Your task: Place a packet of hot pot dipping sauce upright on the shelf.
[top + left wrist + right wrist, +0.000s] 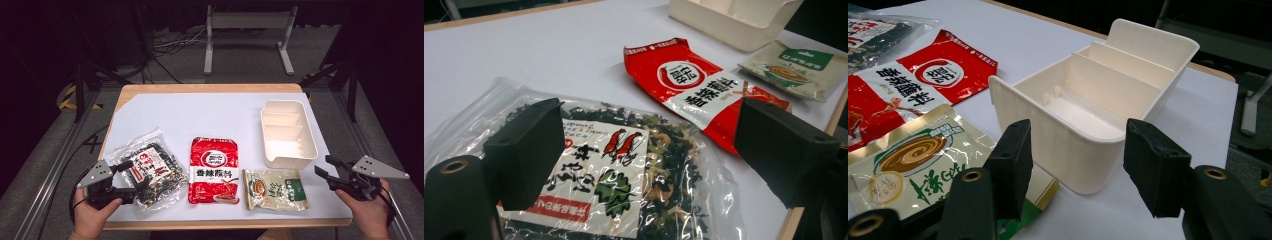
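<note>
Wooden bench [210, 89] under a white sheet, carrying everything. At right rear, cream bin [288, 133], stiff plastic with cross dividers, empty, upright. In front of it, three flat packets in a row along the near edge: clear bag [148, 171] of dark dried greens at left, red pouch [214, 170] in the middle, beige-green pouch [274, 189] at right, just ahead of the bin's near wall. Clear bag judged light, soft and crackly, with slick film likely to slide or buckle; best pinched at a flat sealed edge or corner rather than across the loose filling, which looks brittle and could crush. Left tool [134, 172] held low over the bag's near left part, jaws spread wide on either side of the printed label, pads not pressing, nothing gripped; bag directly below and between the jaws in the left gripper view [624, 175]. Right tool [330, 171] beyond the bench's right edge, near the bin's near right corner, jaws parted and empty, pointed at the bin's end wall [1068, 145], apart from it; beige-green pouch [923, 165] just left of it.
</note>
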`<act>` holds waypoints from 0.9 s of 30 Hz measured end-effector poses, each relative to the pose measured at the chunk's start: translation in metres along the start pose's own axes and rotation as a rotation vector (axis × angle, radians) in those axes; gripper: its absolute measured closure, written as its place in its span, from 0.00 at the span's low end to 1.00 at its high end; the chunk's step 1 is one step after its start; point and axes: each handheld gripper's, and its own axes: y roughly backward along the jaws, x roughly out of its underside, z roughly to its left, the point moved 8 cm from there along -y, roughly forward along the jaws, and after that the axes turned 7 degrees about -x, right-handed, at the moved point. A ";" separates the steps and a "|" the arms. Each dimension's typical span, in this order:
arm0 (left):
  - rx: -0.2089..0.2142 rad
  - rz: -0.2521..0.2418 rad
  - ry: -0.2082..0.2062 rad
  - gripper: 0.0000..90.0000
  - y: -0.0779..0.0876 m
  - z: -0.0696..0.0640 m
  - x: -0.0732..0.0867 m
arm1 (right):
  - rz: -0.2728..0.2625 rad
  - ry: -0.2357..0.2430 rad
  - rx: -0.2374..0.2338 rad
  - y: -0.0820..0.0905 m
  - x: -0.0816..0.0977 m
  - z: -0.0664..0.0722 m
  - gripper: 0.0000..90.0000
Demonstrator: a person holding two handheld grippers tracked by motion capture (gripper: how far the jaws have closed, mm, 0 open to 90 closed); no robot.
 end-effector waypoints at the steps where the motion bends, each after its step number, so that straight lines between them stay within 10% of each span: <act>1: 0.000 0.000 0.000 0.15 0.000 0.000 0.000 | 0.000 0.000 0.000 0.000 0.000 0.000 0.49; 12: -0.026 0.019 -0.035 0.16 -0.003 0.000 0.001 | 0.052 0.012 -0.057 0.004 -0.002 0.012 0.62; 27: -0.054 0.065 -0.036 0.16 -0.006 0.002 0.006 | 0.332 -0.052 -0.117 -0.004 0.021 0.027 0.63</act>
